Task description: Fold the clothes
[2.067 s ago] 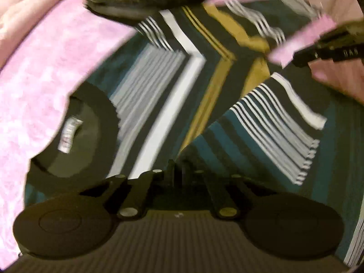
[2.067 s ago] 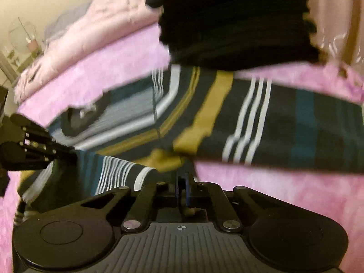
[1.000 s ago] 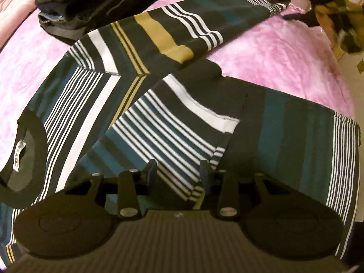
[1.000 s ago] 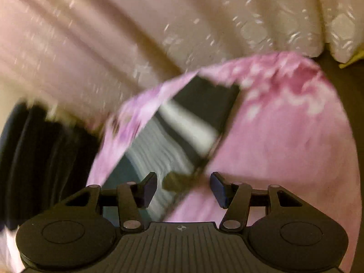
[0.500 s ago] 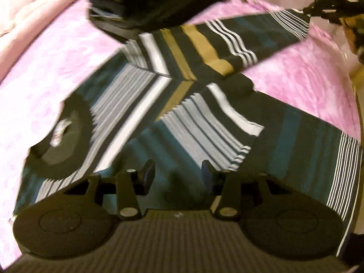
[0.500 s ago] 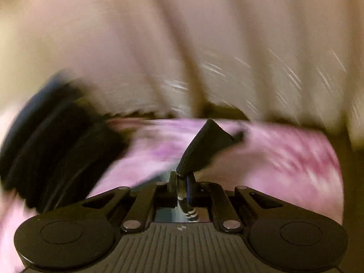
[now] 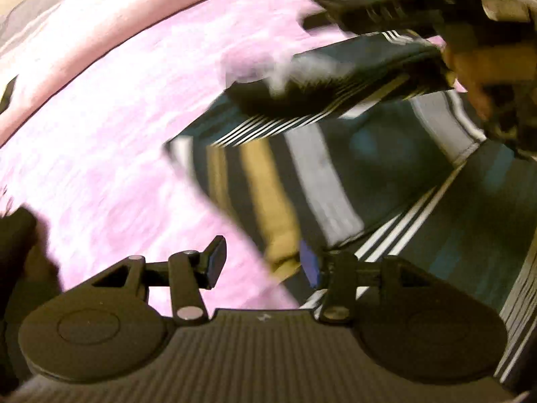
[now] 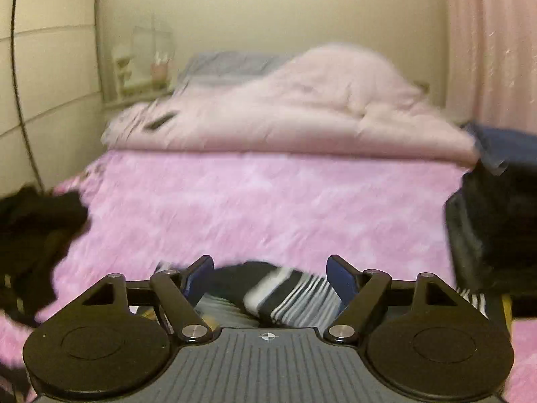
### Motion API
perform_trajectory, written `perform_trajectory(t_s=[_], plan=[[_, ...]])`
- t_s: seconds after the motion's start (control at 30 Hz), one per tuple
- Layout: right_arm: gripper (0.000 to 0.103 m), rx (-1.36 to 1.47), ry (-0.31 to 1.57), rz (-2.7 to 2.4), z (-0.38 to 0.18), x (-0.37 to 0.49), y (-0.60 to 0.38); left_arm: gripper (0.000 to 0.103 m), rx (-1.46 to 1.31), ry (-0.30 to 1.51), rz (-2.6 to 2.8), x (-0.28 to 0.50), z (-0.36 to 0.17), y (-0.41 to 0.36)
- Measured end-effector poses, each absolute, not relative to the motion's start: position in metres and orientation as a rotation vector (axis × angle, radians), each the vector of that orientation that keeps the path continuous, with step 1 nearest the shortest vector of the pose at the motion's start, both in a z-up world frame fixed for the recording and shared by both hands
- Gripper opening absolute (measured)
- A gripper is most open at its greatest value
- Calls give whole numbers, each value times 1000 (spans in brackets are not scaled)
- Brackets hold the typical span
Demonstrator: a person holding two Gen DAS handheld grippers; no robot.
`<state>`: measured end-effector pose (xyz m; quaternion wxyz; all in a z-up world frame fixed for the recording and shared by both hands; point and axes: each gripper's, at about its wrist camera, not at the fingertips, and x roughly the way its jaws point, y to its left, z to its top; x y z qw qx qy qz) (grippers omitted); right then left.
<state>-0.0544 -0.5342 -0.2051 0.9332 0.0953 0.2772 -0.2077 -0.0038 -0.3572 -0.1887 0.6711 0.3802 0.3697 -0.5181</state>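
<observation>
Bedroom, pink fluffy blanket [image 8: 268, 201] as folding surface. Striped shirt [image 7: 386, 184] spread near, sleeve folded inward. Left gripper [image 7: 261, 265] half open, empty; right gripper [image 8: 268, 278] just opened wide, releasing sleeve [image 8: 288, 295]. Dark folded pile [image 8: 496, 228] behind, kept apart.

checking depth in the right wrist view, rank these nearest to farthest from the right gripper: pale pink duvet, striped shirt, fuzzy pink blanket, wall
1. Striped shirt, just ahead of the right gripper, low between its open jaws.
2. Fuzzy pink blanket, spread across the middle.
3. Pale pink duvet, heaped behind the blanket.
4. Wall, at the back.
</observation>
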Motion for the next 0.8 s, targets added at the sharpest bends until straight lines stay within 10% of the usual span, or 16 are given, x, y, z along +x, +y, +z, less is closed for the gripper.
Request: perform_trajectory(t_s=[0.43, 0.67, 0.8], plan=[[77, 259, 864, -722, -247, -183, -588, 43, 974, 554, -1310, 28, -235, -466], [92, 220, 887, -785, -264, -211, -616, 42, 797, 789, -1265, 81, -266, -539], [92, 145, 942, -802, -279, -212, -624, 17, 784, 876, -1274, 91, -283, -555]])
